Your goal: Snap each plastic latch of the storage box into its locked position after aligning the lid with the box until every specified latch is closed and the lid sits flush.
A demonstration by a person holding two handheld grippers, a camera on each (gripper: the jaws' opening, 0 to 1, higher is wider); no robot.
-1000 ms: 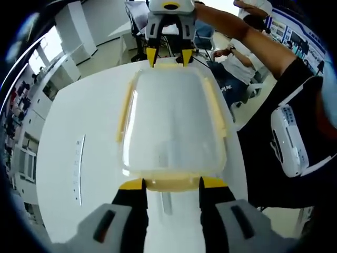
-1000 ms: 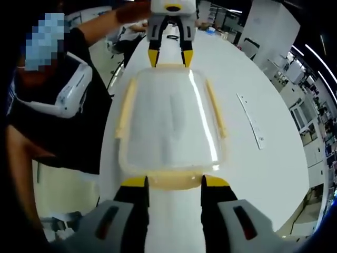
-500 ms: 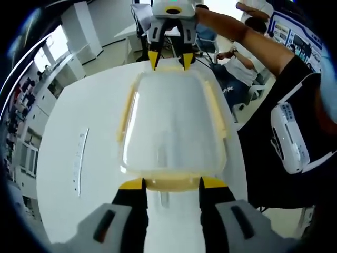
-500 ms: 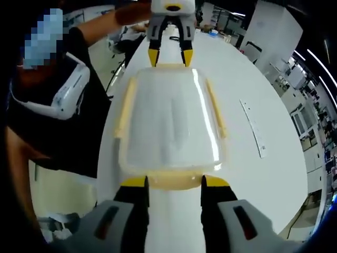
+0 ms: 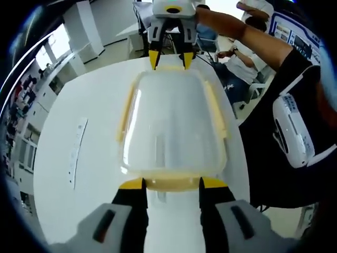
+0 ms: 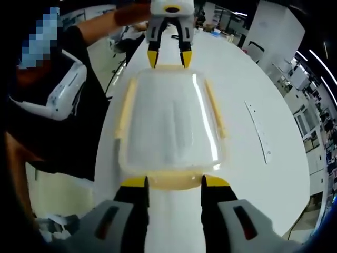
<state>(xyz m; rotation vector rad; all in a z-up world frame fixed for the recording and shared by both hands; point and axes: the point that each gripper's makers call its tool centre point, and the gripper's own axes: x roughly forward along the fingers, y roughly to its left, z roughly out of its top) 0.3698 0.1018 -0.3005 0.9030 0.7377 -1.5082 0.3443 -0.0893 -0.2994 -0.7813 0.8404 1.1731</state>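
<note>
Straddling the near yellow end latch (image 5: 171,183), the left gripper (image 5: 171,183) stands wide open, tips beside the latch — gripping nothing. The right gripper (image 6: 172,182) brackets the opposite yellow latch (image 6: 171,181) likewise. Between both claws, the clear rectangular plastic storage box (image 5: 171,124) rests, lid on, upon the white table (image 5: 89,110).

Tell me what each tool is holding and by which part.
Neither visibly grips anything. The left tool and right tool each straddle a yellow end latch of the box, jaws spread; contact cannot be told.
</note>
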